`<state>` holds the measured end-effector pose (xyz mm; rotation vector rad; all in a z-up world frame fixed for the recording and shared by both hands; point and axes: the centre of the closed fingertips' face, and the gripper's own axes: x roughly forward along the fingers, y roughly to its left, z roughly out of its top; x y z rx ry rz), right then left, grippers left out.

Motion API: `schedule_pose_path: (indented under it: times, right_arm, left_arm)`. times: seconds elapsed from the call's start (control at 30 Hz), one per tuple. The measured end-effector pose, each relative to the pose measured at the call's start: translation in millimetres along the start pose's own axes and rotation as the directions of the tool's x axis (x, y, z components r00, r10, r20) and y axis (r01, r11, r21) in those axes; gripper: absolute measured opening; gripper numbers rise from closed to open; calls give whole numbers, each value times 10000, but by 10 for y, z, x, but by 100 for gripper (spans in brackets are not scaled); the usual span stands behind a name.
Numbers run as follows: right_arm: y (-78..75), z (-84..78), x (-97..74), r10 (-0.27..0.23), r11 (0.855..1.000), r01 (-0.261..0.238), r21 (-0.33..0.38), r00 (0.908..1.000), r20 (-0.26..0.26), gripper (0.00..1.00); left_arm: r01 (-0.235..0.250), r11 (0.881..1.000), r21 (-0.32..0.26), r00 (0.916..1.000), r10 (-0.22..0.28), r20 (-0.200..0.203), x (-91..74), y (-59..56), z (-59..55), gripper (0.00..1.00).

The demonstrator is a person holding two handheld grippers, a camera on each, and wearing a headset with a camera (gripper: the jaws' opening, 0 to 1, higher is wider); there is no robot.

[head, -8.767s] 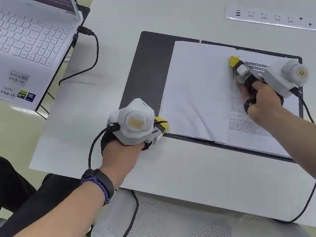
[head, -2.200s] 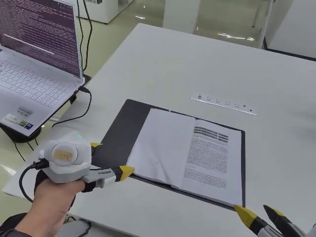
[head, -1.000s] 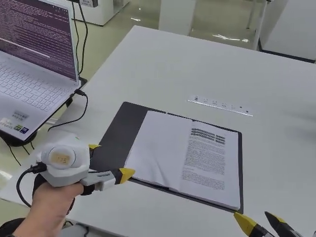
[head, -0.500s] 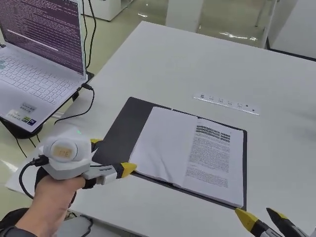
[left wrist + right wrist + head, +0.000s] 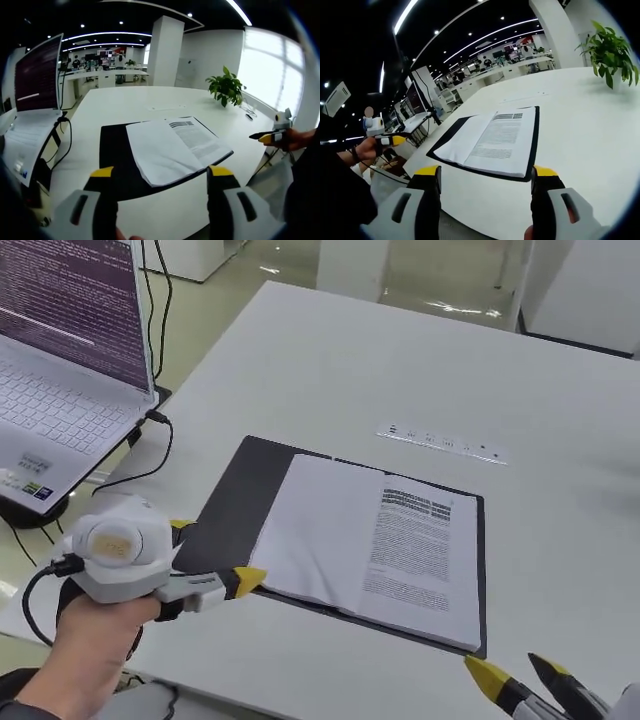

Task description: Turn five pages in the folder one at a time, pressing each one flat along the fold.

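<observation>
- Both my grippers are off the folder (image 5: 228,502), which lies open and flat near the middle of the white table (image 5: 350,350); I judge I am between page turns, or finished; how many of the five are done I cannot tell
- A blank sheet (image 5: 318,528) lies on the left side and a printed page (image 5: 420,555) on the right, meeting at the fold (image 5: 366,540); the blank sheet looks a little rumpled
- If a turn remains, it calls for my right gripper (image 5: 486,171) to pinch one sheet only at the printed page's outer edge, carry it over leftward, then rub it down along the fold
- My left gripper (image 5: 161,172) hovers just off the folder's near left corner; jaws wide apart, holding nothing, touching nothing
- My right gripper hangs off the near right corner, apart from the folder; jaws likewise spread wide and empty
- A laptop (image 5: 60,360) stands to the left, a power strip (image 5: 440,443) beyond the folder; both are out of my path
</observation>
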<state>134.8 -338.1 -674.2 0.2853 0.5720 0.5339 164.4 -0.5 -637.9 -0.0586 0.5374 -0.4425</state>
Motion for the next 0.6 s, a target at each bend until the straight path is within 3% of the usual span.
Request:
schedule_pose_path:
  times: [0.37,0.47,0.6]
  right_arm:
    - [39,-41,-1,2,9999,-4,-165,9999,-144,73]
    - [73,-89,36,87,9988,-110,-481,9988,-491,73]
    - [104,-75,69,174,9981,-204,-576,9984,-529,73]
  left_arm:
    - [131,9998,114,9999,-131,-13,10,-51,31,74]
    - [166,9997,186,9999,-166,-3,1,-70,41,74]
    - [172,9996,219,9998,-171,-44,-2,-70,27,74]
